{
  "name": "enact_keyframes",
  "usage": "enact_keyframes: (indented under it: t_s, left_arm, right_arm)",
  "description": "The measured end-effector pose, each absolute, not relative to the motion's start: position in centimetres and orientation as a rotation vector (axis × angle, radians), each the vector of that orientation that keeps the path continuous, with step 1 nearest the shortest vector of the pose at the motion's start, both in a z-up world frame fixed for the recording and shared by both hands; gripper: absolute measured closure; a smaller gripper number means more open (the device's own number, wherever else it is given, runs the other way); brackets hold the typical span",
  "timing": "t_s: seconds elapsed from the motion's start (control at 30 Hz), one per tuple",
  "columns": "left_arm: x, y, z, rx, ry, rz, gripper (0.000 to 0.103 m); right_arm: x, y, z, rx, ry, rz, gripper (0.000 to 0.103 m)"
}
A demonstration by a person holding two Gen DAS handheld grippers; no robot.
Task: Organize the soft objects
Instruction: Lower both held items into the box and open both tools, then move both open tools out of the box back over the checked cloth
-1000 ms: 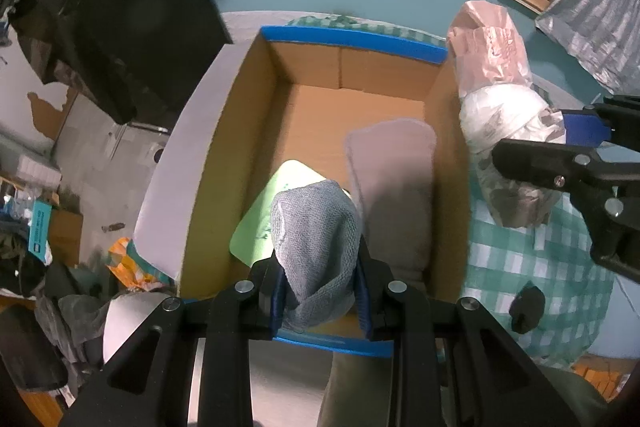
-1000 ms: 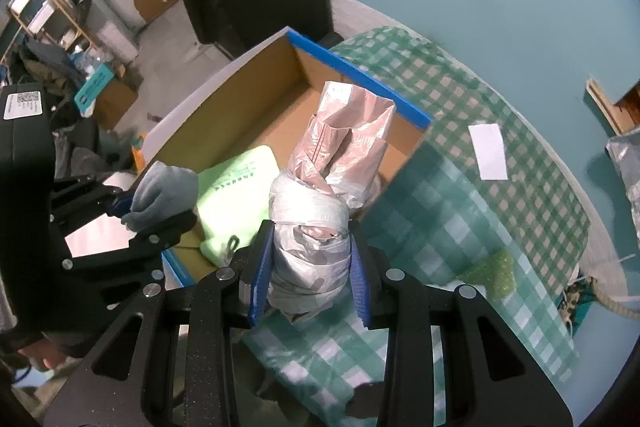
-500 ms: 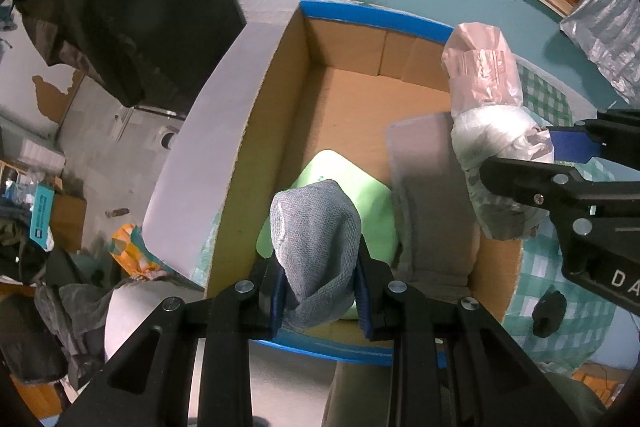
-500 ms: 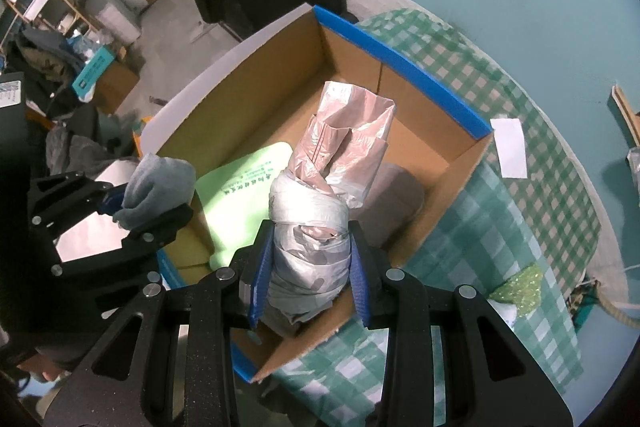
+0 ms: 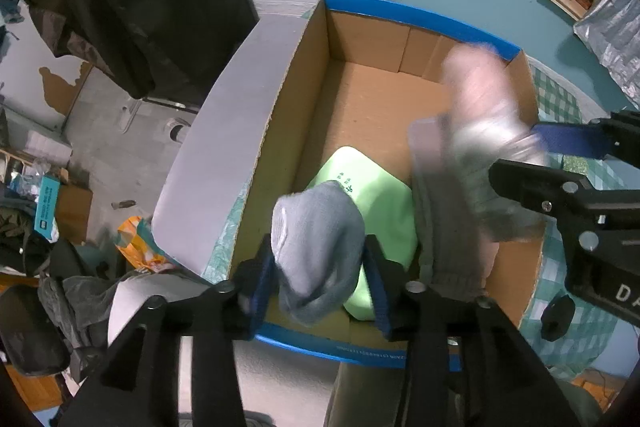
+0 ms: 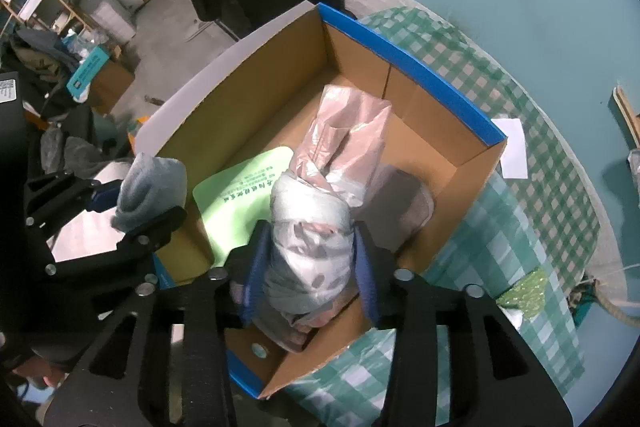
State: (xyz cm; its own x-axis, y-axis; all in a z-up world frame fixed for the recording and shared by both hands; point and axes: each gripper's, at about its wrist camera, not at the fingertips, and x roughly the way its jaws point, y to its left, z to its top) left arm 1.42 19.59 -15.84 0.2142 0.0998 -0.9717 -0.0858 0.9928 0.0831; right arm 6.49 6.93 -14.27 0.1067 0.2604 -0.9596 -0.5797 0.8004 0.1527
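An open cardboard box [image 5: 420, 15] with a blue rim lies under both grippers. On its floor are a light green pack [image 5: 380, 195] and a folded grey cloth [image 5: 440, 227]. My left gripper [image 5: 320, 247] points down over the box's near end, and its jaws are opening. A rolled grey sock [image 5: 316, 235] sits loosely between them, blurred. My right gripper [image 6: 310, 239] hangs over the box's right side with its jaws opening too. A bundle wrapped in pink and white plastic [image 6: 312, 227] stands between its pads with a small gap on the right side.
The box [image 6: 420, 67] rests on a green checked cloth [image 6: 540, 187] that also carries a white slip of paper [image 6: 514, 147] and a green sponge-like piece [image 6: 524, 291]. A dark garment [image 5: 120, 7] hangs at the back left. Clutter covers the floor at left.
Both grippers have moved over the box and come lower. Both pairs of jaws have widened, and the sock and the bundle now sit loose and blurred.
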Motion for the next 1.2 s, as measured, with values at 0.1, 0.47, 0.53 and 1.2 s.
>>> enact_keyframes:
  t_s: [0.1,0.47,0.53,1.2]
  left_arm:
    - [1.3,19.4,-15.6,0.010,1.341,0.128,0.044]
    - [0.9,17.2,-14.1,0.058,1.304,0.114,0.039]
    - [0.8,16.9,-13.7,0.053,1.302,0.106,0.039]
    - [-0.4,11.0,-11.5,0.117,1.263,0.003,0.039]
  right_arm:
    - [6.6,6.7,-14.0,-0.290,1.315,0.619,0.045]
    - [6.3,4.5,-12.7,-0.260,1.296,0.585,0.038]
    - [6.2,3.9,-12.4,-0.249,1.293,0.580,0.038]
    - [4.1,-3.3,-9.9,-0.169,1.272,0.495,0.038]
